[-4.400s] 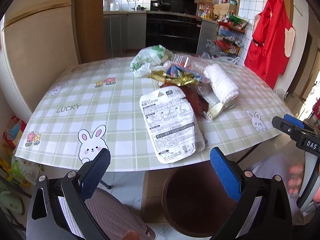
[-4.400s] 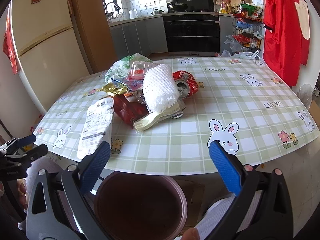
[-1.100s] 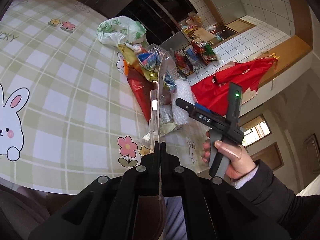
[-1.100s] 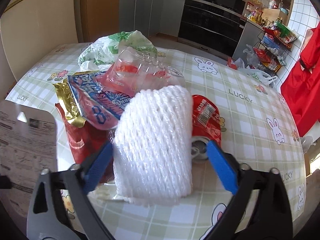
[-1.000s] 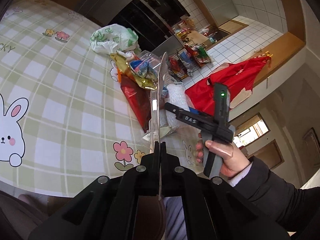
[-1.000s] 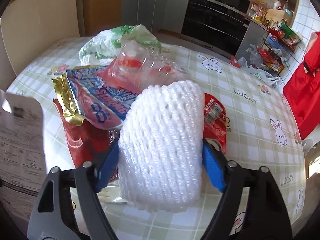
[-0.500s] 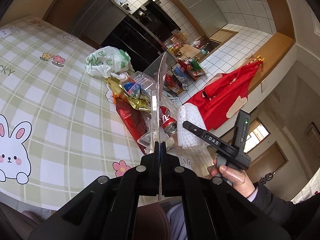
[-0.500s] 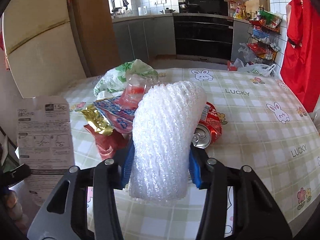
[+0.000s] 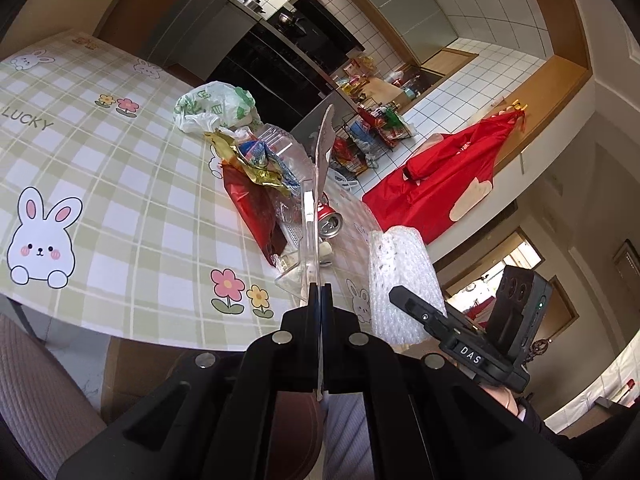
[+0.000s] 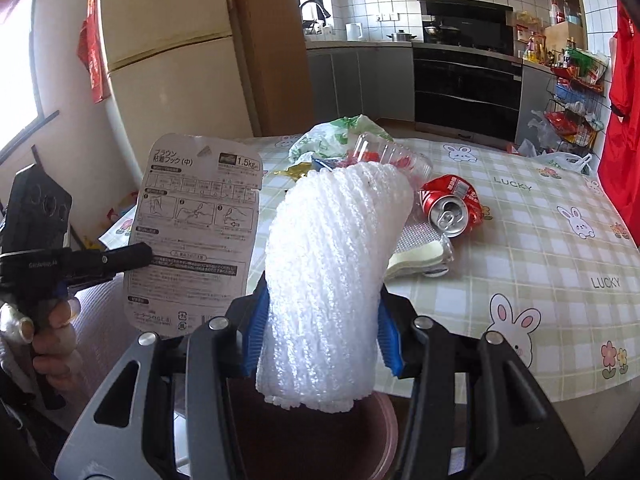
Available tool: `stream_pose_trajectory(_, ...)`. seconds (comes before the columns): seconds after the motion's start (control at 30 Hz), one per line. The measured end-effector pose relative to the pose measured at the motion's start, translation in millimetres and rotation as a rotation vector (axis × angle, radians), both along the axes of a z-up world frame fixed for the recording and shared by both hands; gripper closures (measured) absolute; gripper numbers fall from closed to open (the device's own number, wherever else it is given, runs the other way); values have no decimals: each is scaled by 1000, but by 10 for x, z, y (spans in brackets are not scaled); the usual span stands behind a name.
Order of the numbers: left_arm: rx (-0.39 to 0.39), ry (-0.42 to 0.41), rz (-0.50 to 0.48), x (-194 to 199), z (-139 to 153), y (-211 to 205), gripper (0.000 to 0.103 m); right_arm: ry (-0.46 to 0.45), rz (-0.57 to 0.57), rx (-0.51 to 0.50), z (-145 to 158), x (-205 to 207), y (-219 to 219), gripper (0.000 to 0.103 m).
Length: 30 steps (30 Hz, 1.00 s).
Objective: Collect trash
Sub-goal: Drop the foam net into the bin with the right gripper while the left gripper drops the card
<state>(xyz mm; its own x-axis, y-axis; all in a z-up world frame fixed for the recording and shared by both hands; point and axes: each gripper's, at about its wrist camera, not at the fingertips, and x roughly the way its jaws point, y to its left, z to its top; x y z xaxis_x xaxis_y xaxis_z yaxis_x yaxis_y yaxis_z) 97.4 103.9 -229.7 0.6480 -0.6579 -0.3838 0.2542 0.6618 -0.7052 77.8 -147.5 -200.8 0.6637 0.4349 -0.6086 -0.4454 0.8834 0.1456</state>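
Above the brown bin (image 10: 312, 432) at the worktop (image 10: 540, 240) edge, the right gripper (image 10: 320, 336) fingers are squeezing the soft, light foam netting (image 10: 328, 280) mid-body, while the left gripper (image 9: 319, 292) fingers are pinching shut on the stiff, thin packaging card (image 10: 196, 228) at its edge

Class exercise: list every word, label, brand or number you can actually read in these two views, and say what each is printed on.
"LUCKY": tablecloth, printed more than once.
"DAS": right gripper body.
"1.5kg": card package held in the left gripper, beside Japanese headline characters; its finer print is too small to read.
Red can: label unreadable.
Green-printed plastic bag: unreadable.
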Motion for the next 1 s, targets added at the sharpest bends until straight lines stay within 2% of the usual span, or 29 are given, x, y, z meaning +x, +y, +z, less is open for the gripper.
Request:
stream_pose_trajectory(0.3, 18, -47, 42, -309, 376, 8, 102, 39, 57, 42, -105, -415, -46, 55)
stream_pose_trajectory(0.43, 36, -68, 38, -361, 482, -37, 102, 51, 72, 45, -151, -472, -65, 50)
stream_pose_trajectory(0.53, 39, -71, 30, -368, 521, -75, 102, 67, 84, 41, -209, -513, -57, 45)
stream_pose_trajectory(0.6, 46, -68, 15, -366, 525, -114, 102, 73, 86, 38, -239, -507, -49, 36)
stream_pose_trajectory(0.67, 62, -63, -4, -357, 512, -157, 102, 74, 76, 63, -241, -498, -65, 7)
stream_pose_trajectory(0.8, 76, -57, -38, -314, 451, -210, 102, 29, 32, 95, -140, -467, -143, 6)
stream_pose_trajectory(1.0, 96, -25, -96, -293, 353, -306, 102, -74, -118, 114, 84, -408, -388, 6)
